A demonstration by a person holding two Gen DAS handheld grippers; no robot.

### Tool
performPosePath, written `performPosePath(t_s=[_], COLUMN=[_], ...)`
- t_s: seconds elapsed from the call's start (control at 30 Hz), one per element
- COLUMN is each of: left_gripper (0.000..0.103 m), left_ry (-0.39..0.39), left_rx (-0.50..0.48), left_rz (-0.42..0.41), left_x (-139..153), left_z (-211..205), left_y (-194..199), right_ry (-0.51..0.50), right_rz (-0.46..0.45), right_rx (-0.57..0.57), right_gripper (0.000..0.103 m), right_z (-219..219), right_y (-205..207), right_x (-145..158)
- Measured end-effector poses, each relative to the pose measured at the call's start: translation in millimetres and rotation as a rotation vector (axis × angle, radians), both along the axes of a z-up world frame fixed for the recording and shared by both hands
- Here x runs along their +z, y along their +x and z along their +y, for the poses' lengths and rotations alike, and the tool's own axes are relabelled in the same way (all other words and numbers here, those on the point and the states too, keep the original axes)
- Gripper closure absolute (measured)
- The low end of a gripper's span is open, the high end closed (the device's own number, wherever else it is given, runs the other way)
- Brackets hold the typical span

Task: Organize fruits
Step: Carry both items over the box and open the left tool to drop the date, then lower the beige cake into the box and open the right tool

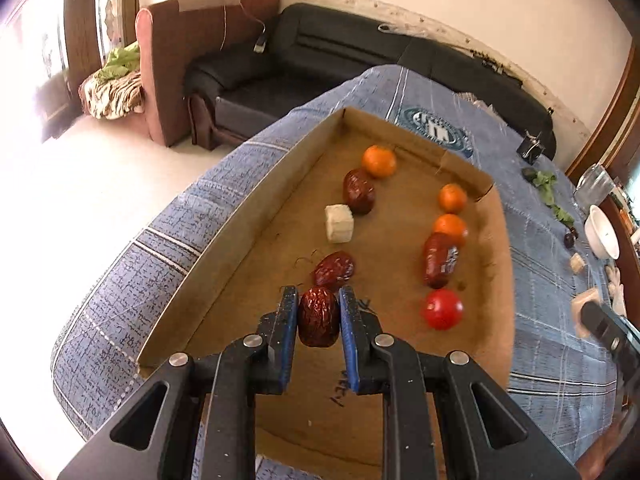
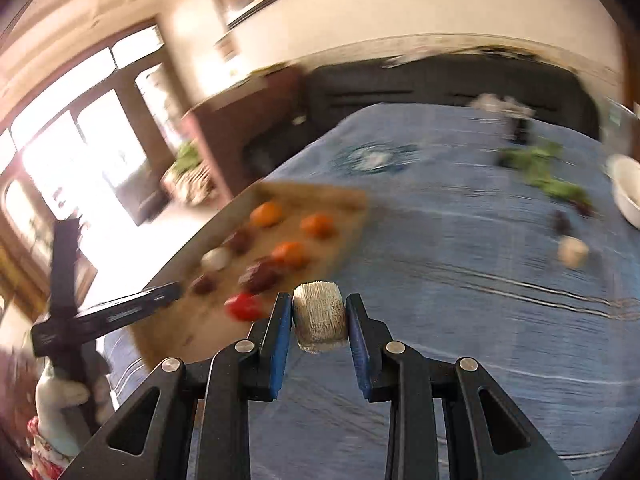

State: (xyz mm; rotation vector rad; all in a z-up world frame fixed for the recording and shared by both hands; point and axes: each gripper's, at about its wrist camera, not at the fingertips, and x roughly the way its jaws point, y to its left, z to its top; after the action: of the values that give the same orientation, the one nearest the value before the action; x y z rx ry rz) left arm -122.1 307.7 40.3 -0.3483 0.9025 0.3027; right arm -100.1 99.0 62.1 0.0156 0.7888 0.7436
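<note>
My left gripper (image 1: 319, 304) is shut on a wrinkled red date (image 1: 318, 316) over the near part of a cardboard tray (image 1: 240, 232). In the tray lie another date (image 1: 333, 268), a pale cube (image 1: 339, 223), a third date (image 1: 359, 191), three oranges (image 1: 379, 161), a wrapped sausage (image 1: 439, 259) and a red tomato (image 1: 443, 309). My right gripper (image 2: 319, 312) is shut on a pale ridged chunk (image 2: 320, 322) above the blue cloth, right of the tray (image 2: 352, 200). The right wrist view is motion-blurred.
A blue checked cloth (image 1: 140, 280) covers the table. At its right side lie green leaves (image 1: 546, 186), a white bowl (image 1: 602, 232), a dark date (image 1: 571, 237), a pale chunk (image 1: 577, 263) and a glass (image 1: 596, 184). A black sofa (image 1: 320, 48) stands behind.
</note>
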Motion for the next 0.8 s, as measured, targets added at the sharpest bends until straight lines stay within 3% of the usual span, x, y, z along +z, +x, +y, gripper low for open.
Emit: performPosePath(t_s=[0.27,0.5,0.57,0.67,0.8], left_gripper=[0.083,0.083,0.078,0.061,0.057], left_ry=[-0.026,-0.031,-0.04,-0.042,-0.016], left_rx=[-0.005,-0.003,0.006,0.018,0.02], left_rz=[0.065,0.06,0.054,0.031,-0.002], left_x=[-15,-19,-18,-13,1], left_z=[12,13,14,15,12], left_y=[24,25,23,14,5], right_ry=[-0.111,-0.164,-0.17,-0.189,-0.154], right_rz=[0.04,0.074,0.066,0.038,0.056], right_rx=[0.121,0.162,0.164,0.152,0.137], right_gripper=[0.072,0.072,0.072,0.071,0.055], right_z=[77,105,109,113,108], right_y=[-2,1,1,0,1], right_x=[-30,-52,-52,-51,-47])
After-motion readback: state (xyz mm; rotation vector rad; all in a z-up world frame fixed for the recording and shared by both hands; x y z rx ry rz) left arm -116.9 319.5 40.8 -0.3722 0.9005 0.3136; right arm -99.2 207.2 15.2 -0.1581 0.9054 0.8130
